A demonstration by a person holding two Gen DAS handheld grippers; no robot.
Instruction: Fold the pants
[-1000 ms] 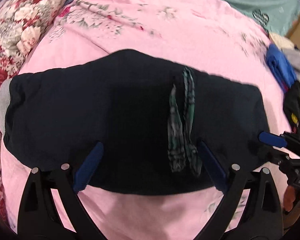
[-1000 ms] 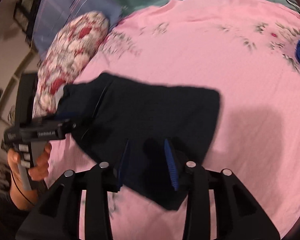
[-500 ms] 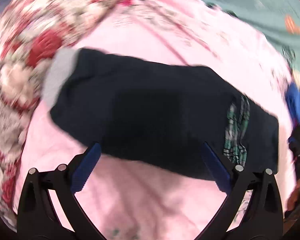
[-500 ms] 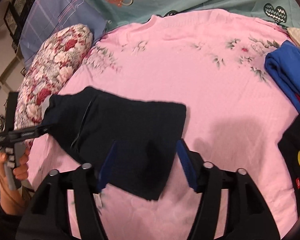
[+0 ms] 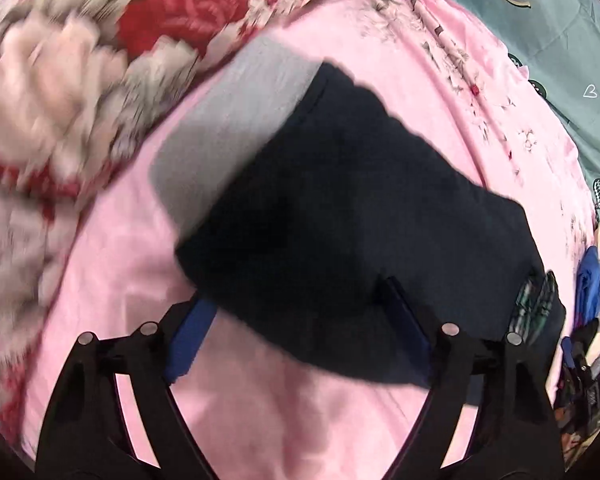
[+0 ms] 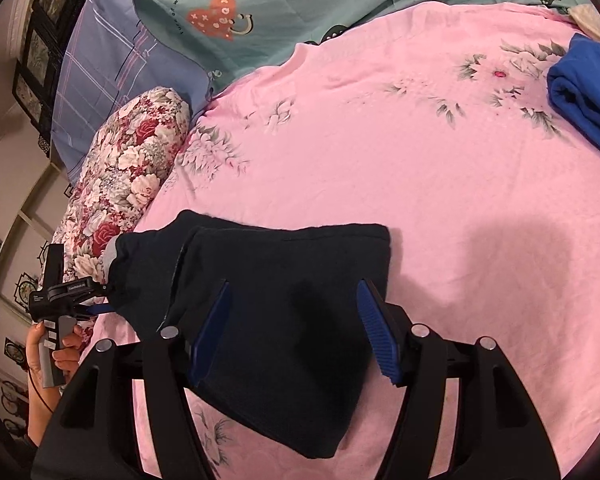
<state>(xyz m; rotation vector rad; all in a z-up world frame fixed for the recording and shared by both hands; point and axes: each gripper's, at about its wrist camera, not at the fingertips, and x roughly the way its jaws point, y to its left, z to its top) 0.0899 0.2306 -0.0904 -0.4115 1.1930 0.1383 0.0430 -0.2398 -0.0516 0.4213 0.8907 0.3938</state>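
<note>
Pink bedsheet (image 6: 420,168), dark pants (image 6: 284,296), floral pillow (image 6: 132,168)

teal quilt (image 6: 300,8) upper middle of right wrist view, small black print "full of worry" beside orange heart (image 6: 216,16) with x's and letters, not fully legible

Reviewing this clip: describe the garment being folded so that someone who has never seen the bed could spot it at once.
Start at the pink floral bedsheet that covers most of the bed, then look to its near left side, beside the red rose-print pillow. There lie the dark navy pants, folded into a compact block. They are the only near-black item flat on the pink; the folded blue garment at the far right is much brighter.
</note>
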